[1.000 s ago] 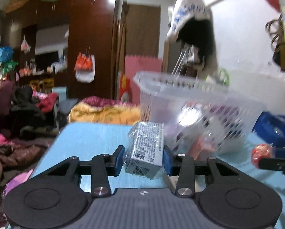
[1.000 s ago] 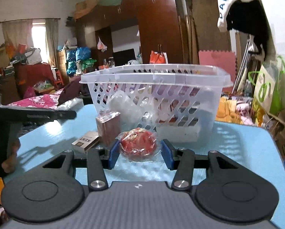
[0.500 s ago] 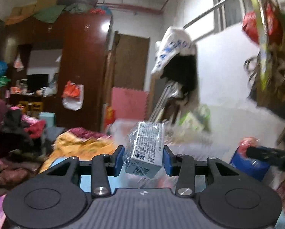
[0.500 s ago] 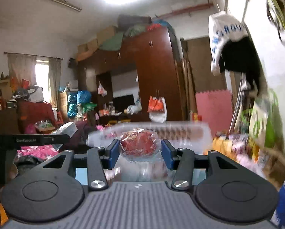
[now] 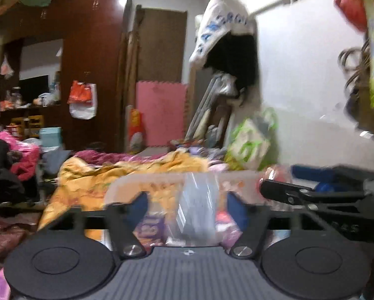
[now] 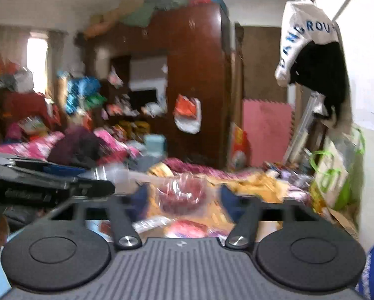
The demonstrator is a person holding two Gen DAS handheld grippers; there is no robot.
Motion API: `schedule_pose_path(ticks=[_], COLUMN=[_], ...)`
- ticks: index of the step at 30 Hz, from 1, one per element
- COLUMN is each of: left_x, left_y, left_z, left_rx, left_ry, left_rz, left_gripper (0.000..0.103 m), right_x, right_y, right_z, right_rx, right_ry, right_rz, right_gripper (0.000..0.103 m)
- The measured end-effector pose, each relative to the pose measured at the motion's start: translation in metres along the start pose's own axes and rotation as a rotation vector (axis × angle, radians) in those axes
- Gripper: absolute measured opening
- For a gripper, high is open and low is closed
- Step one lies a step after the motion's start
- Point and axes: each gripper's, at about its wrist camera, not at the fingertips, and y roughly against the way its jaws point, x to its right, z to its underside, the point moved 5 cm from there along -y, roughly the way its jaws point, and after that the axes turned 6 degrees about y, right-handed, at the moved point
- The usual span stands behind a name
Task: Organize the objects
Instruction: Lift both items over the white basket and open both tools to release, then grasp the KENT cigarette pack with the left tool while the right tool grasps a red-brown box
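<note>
Landmark: I am taking the clear plastic basket [image 5: 126, 187] as my reference; its rim is running just beyond my fingertips in both views.
Wrapped box: the plastic-wrapped box [image 5: 197, 207] is hanging blurred between my left fingers, above the basket's opening, with a gap showing on each side of it.
Left gripper [image 5: 188, 206]: my jaws are opening; the blue pads [image 5: 139, 206] are standing apart from the box and are not pressing on it.
Red packet: the red, clear-wrapped snack packet [image 6: 183, 195] is sitting blurred between my right fingers, also over the basket's opening.
Right gripper [image 6: 184, 197]: my jaws are opening here too; the pads [image 6: 228, 197] are standing clear of the packet on both sides.
Basket contents: colourful packets [image 5: 149, 230] are lying inside, under both items.
Neighbours: each gripper is showing at the other's side, level with the basket rim.
</note>
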Motion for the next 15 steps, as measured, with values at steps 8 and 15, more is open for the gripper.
schedule_pose_path(ticks=[8,15], left_x=[-0.009,-0.05], left_y=[0.083,0.107], left_z=[0.035,0.098], left_rx=[0.119,0.108], left_ry=[-0.005,0.04], left_rz=[0.073,0.01], left_gripper=[0.089,0.089], right_x=[-0.006,-0.079], right_y=[0.074,0.056], right_z=[0.022,0.08], right_rx=[0.116,-0.034], right_ry=[-0.132,-0.036], right_rz=[-0.122,-0.223], right_gripper=[0.103,0.101])
